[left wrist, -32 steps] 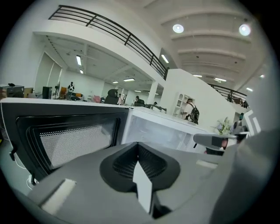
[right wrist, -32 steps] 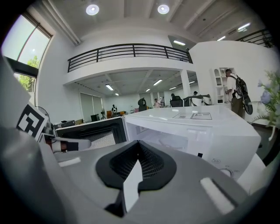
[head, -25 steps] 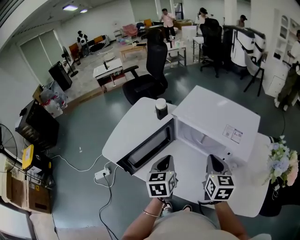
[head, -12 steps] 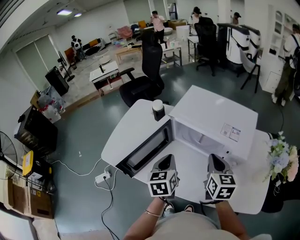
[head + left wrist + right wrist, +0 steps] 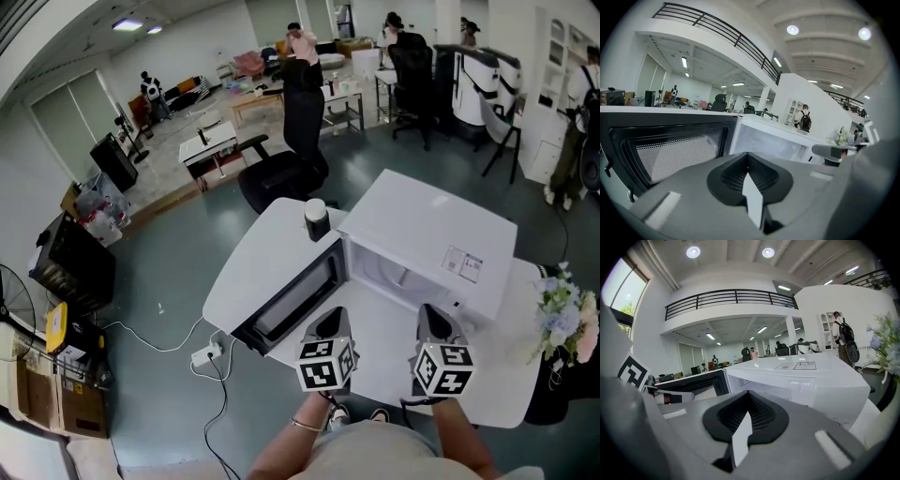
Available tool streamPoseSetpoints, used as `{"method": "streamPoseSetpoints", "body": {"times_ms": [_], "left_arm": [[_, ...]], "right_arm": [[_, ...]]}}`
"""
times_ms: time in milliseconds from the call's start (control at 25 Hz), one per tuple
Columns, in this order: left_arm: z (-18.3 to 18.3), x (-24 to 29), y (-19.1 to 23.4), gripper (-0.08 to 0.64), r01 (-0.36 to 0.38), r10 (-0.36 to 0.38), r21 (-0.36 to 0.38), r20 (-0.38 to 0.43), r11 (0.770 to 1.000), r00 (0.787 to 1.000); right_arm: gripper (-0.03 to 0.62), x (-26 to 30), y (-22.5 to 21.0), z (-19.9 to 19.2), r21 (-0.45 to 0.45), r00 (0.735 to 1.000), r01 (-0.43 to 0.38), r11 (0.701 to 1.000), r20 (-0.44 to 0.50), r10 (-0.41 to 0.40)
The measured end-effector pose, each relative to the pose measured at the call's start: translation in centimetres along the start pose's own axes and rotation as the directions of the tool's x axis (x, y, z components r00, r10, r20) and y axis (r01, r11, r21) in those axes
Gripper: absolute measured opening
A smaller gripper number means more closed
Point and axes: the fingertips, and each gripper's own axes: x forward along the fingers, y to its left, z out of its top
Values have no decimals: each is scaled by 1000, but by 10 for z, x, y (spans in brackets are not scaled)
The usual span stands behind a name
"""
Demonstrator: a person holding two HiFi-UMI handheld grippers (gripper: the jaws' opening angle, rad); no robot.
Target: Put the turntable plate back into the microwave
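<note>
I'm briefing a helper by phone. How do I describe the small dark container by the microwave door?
Find the white table with the open white microwave on it. At the hinge end of its swung-open door, toward the table's far edge, stands a small dark cylinder with a white top. Its neighbours are large and white; it alone is small and dark.

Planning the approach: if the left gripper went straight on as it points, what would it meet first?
Likely the microwave, its open cavity just right of the open door; depth is hard to judge.
</note>
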Motion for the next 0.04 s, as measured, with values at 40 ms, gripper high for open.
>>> {"method": "streamPoseSetpoints", "body": {"times_ms": [40], "left_arm": [[1, 0, 1, -2, -3, 3, 1, 1, 1000, 1000]], "right_arm": [[9, 1, 0, 1, -1, 1000, 0, 1000, 1, 0]]}}
